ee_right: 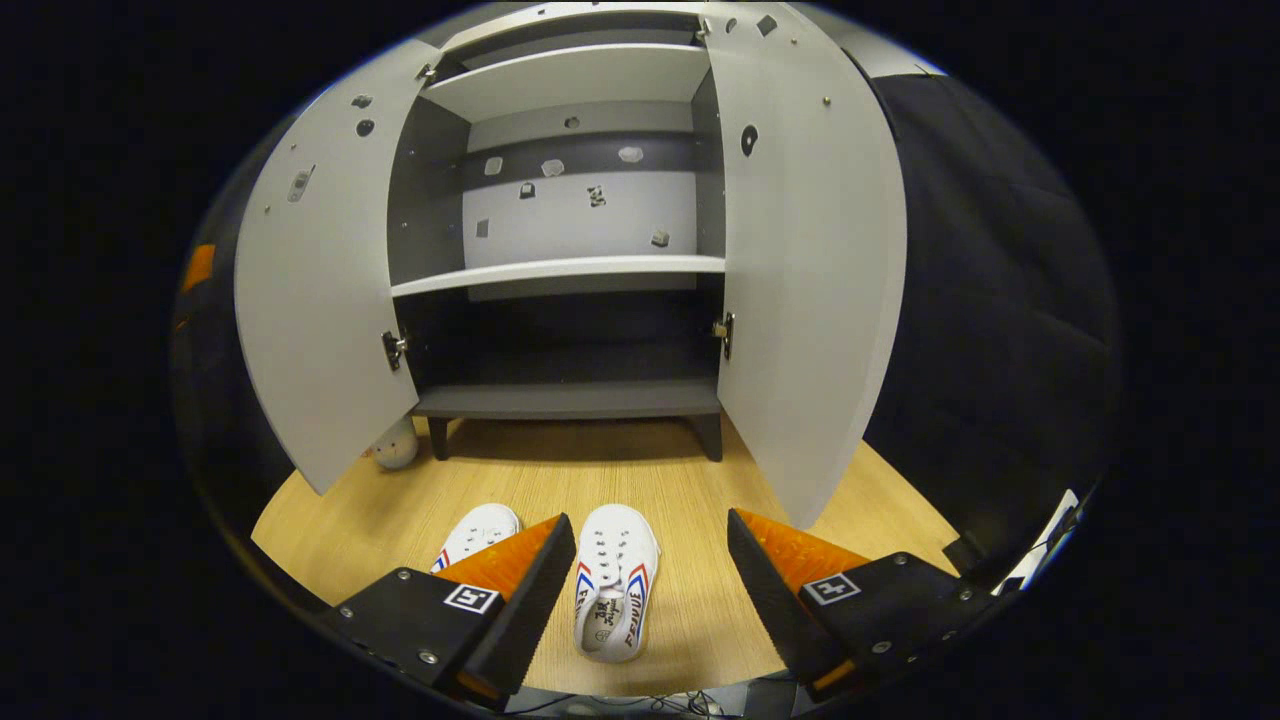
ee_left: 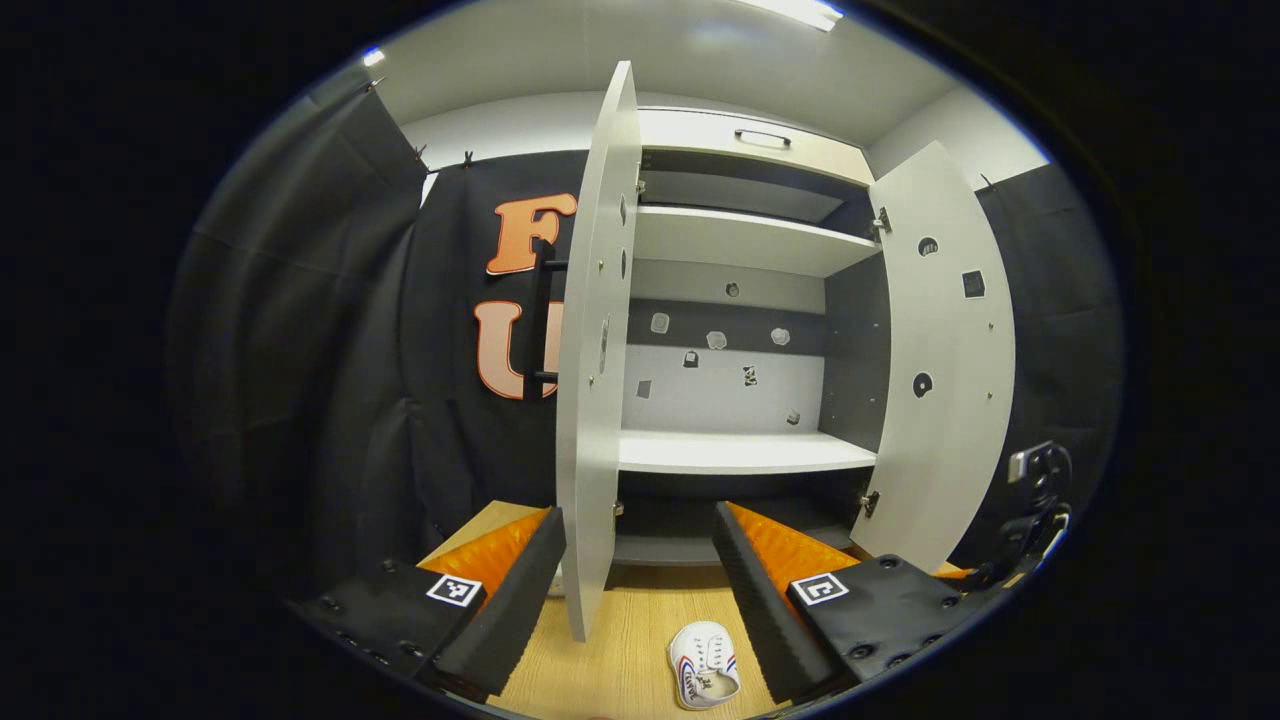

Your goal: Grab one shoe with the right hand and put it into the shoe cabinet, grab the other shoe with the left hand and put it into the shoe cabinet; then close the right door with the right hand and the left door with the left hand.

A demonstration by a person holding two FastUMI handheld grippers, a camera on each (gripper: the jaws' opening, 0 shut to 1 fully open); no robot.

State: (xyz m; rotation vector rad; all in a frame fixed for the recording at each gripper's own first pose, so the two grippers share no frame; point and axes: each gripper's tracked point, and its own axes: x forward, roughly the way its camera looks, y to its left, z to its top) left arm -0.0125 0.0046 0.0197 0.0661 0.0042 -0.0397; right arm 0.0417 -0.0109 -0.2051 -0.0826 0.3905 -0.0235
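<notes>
Two white shoes with red and blue stripes lie on the wooden floor before the shoe cabinet [ee_right: 570,400]. In the right gripper view the right shoe [ee_right: 614,580] lies between the fingers of my right gripper [ee_right: 650,580], which is open and above it. The left shoe [ee_right: 480,530] lies partly hidden behind the left finger. In the left gripper view my left gripper [ee_left: 638,580] is open, with one shoe [ee_left: 703,664] on the floor below, near its right finger. Both doors stand open: the left door [ee_left: 596,350] edge-on and the right door [ee_left: 945,350]. The shelves hold nothing.
The wooden floor [ee_right: 560,480] spreads in front of the cabinet. A small pale round object [ee_right: 395,447] sits by the cabinet's left leg. Black cloth walls flank both sides. Another device [ee_left: 1035,500] shows at the far right of the left gripper view.
</notes>
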